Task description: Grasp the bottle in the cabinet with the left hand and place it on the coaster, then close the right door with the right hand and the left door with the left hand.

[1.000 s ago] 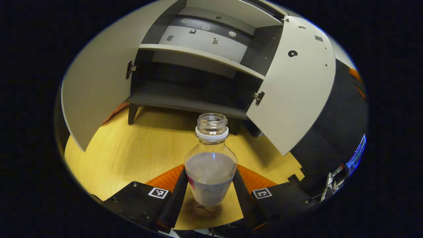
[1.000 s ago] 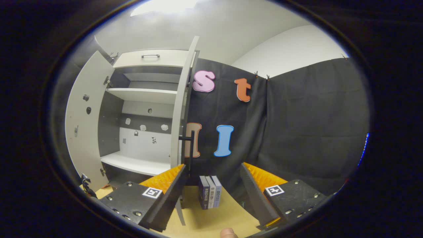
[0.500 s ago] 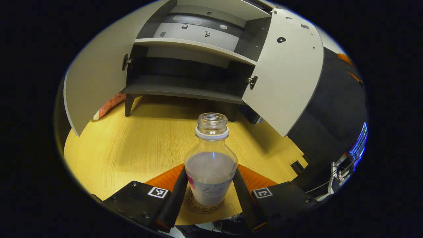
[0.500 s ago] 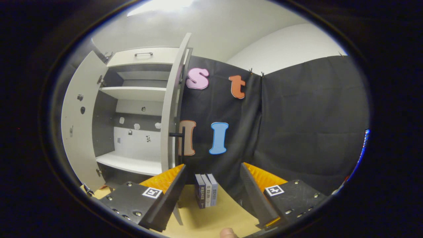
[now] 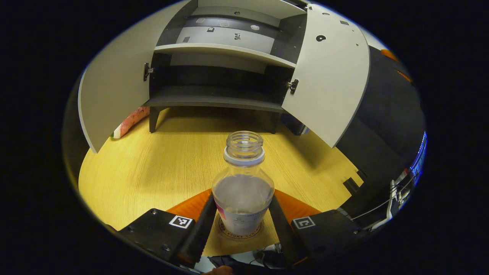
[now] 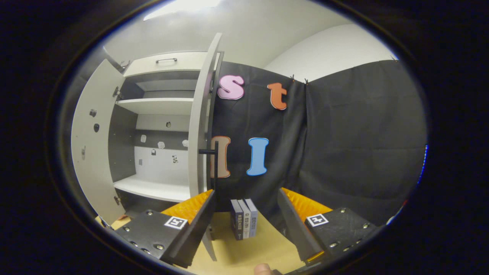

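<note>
Left claw (image 5: 241, 229) grips bottle (image 5: 243, 191), now lowered onto coaster (image 5: 240, 233) at bottom centre of the left gripper view, seemingly touching down; release looks next. Right claw (image 6: 244, 225) stays spread, empty, near right door (image 6: 200, 126); both doors still open

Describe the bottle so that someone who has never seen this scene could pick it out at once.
Start at the white cabinet with both doors open, then come forward across the wooden table. The bottle stands upright on a round coaster, between the fingers of the left hand-held gripper. It is clear, uncapped, and partly filled with a cloudy liquid.
</note>
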